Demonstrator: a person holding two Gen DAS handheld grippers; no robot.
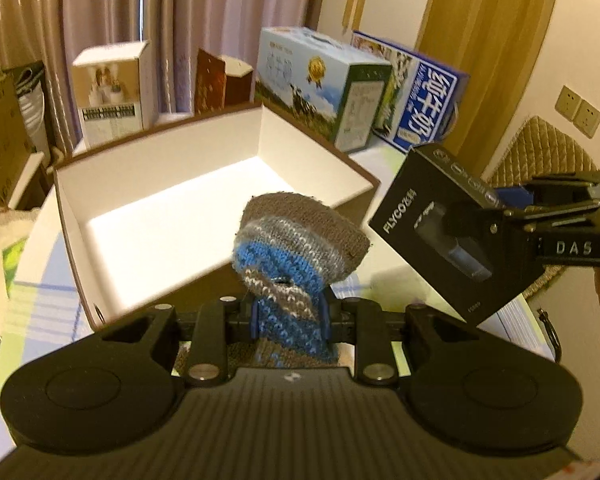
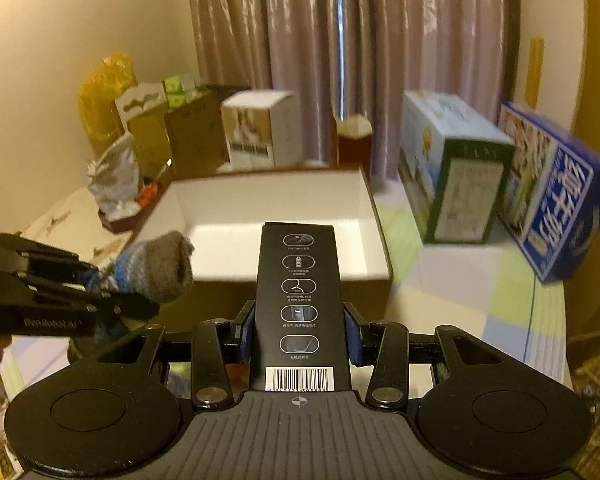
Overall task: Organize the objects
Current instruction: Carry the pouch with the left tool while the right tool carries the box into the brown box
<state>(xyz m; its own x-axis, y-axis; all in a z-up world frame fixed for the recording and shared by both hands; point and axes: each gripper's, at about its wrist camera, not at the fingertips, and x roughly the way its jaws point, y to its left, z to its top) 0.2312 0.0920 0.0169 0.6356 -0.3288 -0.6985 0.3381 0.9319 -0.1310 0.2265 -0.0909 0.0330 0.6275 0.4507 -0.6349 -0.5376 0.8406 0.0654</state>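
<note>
Just before the open brown box [image 1: 203, 184], the left gripper [image 1: 287, 314] pinches a striped knit sock [image 1: 295, 240] — to its right, the right gripper [image 2: 298, 330] clamps a black FLYCO carton [image 2: 298, 300], both held above the box's near rim.

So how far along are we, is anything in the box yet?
Nothing looks stowed yet: the white-lined storage box shows only a bare bottom. In hand: the left gripper is shut on a striped knitted sock, and the right gripper is shut on a black FLYCO shaver box, both held near the box's front edge. Left to do: drop both inside.
</note>
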